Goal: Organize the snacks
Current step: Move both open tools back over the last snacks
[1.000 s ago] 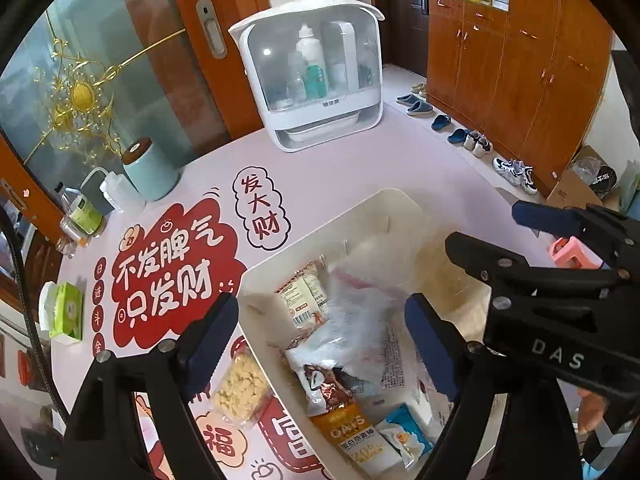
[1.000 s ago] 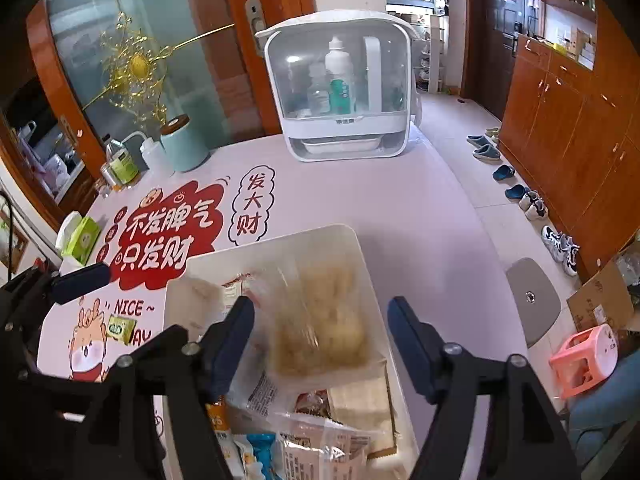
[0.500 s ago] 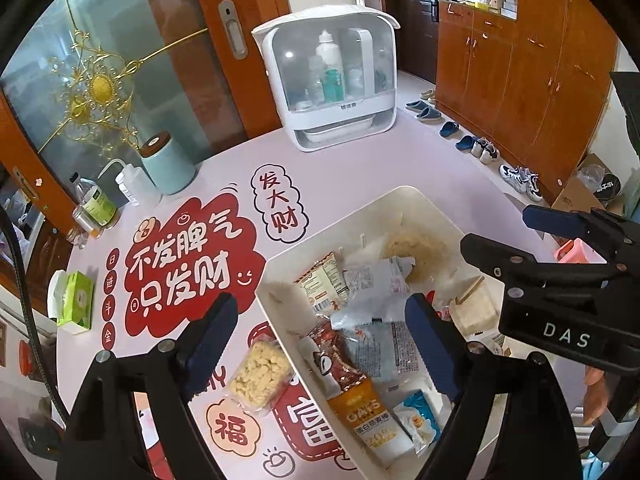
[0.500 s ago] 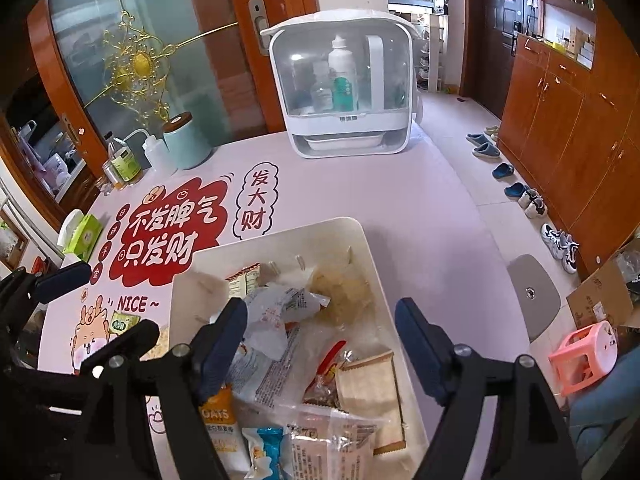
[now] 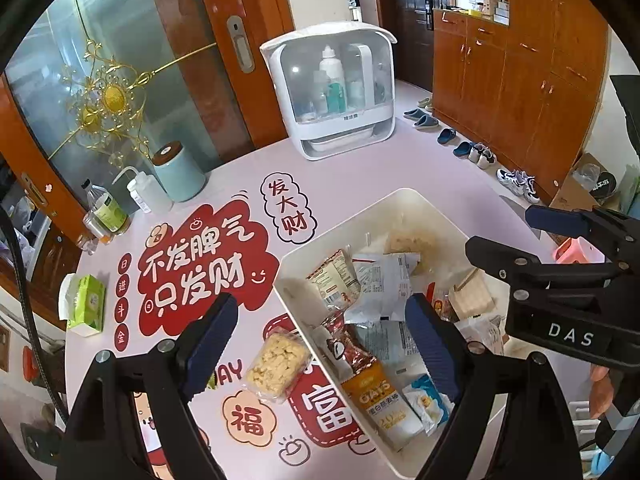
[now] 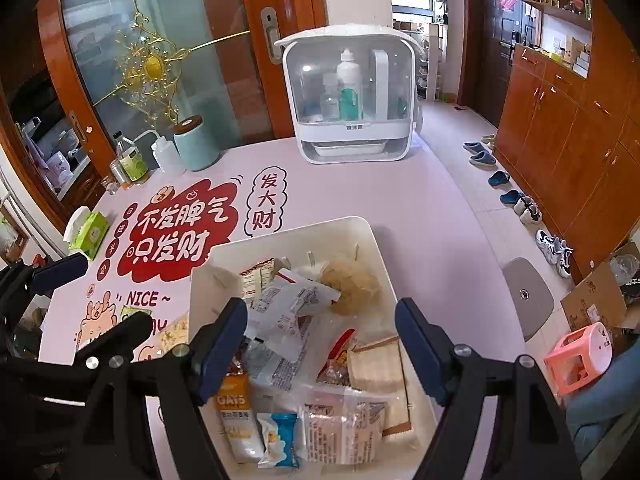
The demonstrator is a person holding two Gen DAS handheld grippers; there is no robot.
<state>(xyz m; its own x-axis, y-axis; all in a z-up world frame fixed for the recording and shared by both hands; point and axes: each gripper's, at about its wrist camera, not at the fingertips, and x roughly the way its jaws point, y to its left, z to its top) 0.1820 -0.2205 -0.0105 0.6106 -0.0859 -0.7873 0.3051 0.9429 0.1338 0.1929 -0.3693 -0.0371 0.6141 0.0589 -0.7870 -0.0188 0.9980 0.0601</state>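
Currently both claws hang open and empty above a white rectangular plastic bin [image 6: 372, 240] heaped with wrapped snacks, which sits on the pink printed surface [image 5: 224, 184]. One clear packet of pale yellow puffed pieces [image 5: 276, 364] lies outside, just beside the bin's wall at about eight o'clock from the bin, under the left claw [image 5: 320, 344]. Sorting looks nearly done: that claw would likely need to drop, close on the crinkly packet and lift it in, while the right claw [image 6: 320, 340] waits.
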